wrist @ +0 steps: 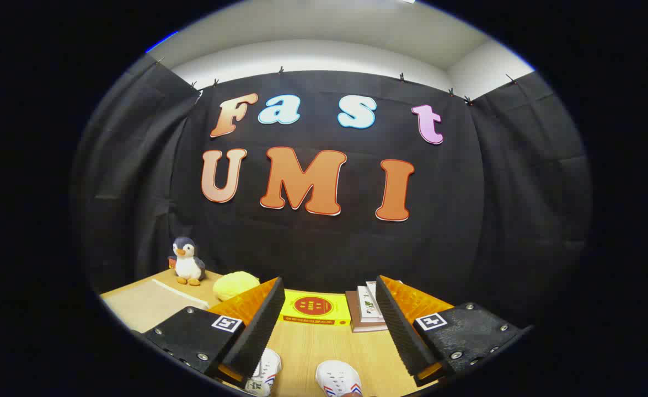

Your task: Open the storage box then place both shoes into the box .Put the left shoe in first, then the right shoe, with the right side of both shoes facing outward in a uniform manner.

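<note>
My gripper point(329, 309) is held above the wooden table point(324, 347), its two fingers wide apart with nothing between them. Two small white shoes with red and blue stripes lie on the table below the fingers. One shoe point(263, 374) sits partly under the left finger point(255, 328). The other shoe point(339, 379) lies in the gap between the fingers, nearer the right finger point(403, 325). Both shoes are cut off at the near edge, so I cannot tell which is left or right.
A flat yellow box with a red round mark point(315, 309) lies beyond the fingers at the back of the table. A stack of books point(365, 311) sits to its right. A plush penguin point(187, 262) and a yellow soft lump point(235, 285) stand at the back left.
</note>
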`<state>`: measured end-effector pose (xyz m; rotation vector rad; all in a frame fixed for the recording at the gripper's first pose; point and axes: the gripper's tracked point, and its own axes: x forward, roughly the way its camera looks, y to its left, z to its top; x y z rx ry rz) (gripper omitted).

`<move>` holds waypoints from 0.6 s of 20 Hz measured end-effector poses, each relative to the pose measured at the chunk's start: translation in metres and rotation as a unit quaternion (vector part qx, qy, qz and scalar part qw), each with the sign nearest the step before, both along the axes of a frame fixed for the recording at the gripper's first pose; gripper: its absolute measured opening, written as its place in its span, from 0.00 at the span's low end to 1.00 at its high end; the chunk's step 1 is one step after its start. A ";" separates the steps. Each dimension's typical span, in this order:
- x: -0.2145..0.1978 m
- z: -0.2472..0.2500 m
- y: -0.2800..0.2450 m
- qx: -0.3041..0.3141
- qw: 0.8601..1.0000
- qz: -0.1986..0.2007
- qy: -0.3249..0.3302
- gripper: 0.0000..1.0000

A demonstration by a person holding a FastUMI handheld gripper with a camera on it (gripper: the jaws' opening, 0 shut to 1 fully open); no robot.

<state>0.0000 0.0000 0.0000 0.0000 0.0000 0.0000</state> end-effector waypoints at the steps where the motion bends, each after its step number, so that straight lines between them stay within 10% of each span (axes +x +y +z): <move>1: 0.001 -0.003 0.000 -0.005 1.000 0.001 0.005 0.98; 12: 0.008 -0.020 0.012 -0.005 0.999 0.033 0.033 0.98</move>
